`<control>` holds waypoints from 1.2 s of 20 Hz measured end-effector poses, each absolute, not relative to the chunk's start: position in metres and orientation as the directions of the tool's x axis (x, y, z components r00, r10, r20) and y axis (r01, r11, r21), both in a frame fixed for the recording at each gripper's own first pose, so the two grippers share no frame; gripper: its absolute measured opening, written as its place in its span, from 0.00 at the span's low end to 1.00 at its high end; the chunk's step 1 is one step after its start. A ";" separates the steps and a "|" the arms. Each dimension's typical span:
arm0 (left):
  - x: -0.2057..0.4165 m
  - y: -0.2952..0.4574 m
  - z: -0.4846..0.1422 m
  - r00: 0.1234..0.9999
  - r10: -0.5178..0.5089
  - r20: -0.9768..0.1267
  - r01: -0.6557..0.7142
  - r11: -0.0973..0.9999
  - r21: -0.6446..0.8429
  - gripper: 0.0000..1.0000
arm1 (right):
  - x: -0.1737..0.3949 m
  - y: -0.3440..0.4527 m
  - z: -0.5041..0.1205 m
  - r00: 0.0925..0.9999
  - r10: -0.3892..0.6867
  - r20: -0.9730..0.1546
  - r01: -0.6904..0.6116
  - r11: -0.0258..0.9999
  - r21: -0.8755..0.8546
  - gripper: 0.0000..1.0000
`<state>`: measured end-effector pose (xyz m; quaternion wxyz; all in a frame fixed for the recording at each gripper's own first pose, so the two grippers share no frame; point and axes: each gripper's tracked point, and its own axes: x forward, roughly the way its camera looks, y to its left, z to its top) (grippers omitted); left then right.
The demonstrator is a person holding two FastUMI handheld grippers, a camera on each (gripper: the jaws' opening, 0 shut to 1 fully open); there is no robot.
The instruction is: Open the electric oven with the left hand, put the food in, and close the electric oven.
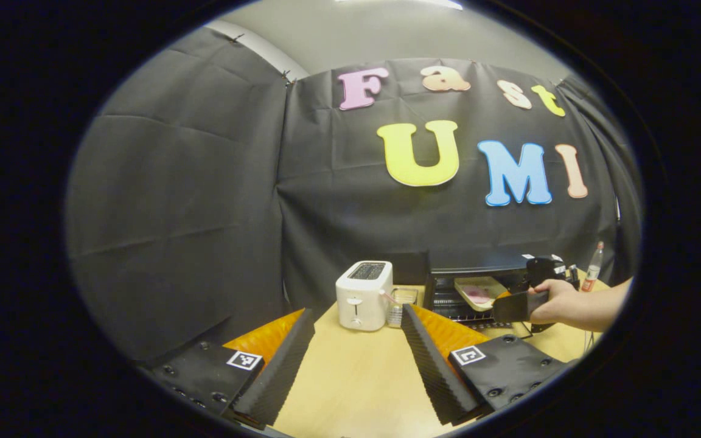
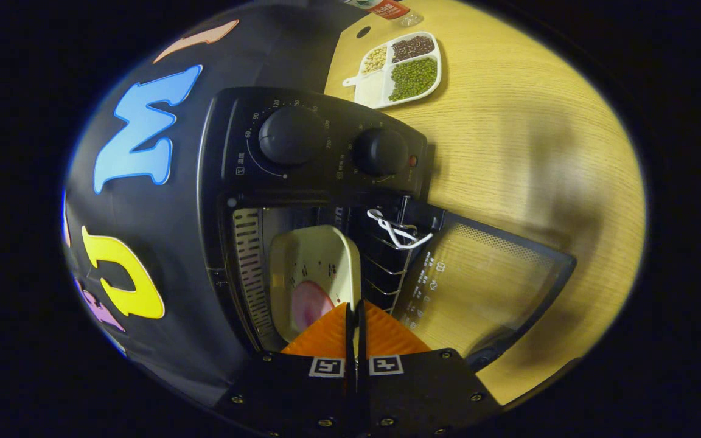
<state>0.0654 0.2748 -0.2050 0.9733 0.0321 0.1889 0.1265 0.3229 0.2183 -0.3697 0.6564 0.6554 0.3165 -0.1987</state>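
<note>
black electric oven's control panel (image 2: 314,143): dial numerals, 60 and 90 legible, rest blurred | oven's dropped glass door (image 2: 478,286): small white markings, unreadable | red-labelled bottle (image 2: 387,7): print too small to read

The left gripper view looks level and forward from well back over the pale wooden bench (image 1: 356,377), facing the black cloth wall, with the white two-slot toaster (image 1: 364,295) ahead and the black electric oven (image 1: 478,286) far off to its right. The right gripper view sits close at the oven's open mouth (image 2: 302,261), rolled sideways so the bench (image 2: 539,152) runs up the right. Both views share the oven, the cream square tray (image 1: 478,293) (image 2: 314,274) inside it and the bench.
</note>
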 end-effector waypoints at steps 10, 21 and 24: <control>0.063 0.266 -0.207 0.895 0.260 -0.363 -0.235 0.966 0.112 1.00 | 0.343 0.230 -0.348 0.793 0.182 -0.581 0.582 0.057 0.811 0.19; 0.080 0.205 -0.205 0.929 0.119 -0.350 -0.110 0.993 0.044 1.00 | 0.284 0.214 -0.305 0.781 0.291 -0.553 0.441 0.369 0.818 0.97; 0.085 0.182 -0.220 0.927 0.052 -0.372 -0.053 0.999 0.007 1.00 | 0.259 0.204 -0.283 0.787 0.315 -0.530 0.324 0.519 0.791 0.97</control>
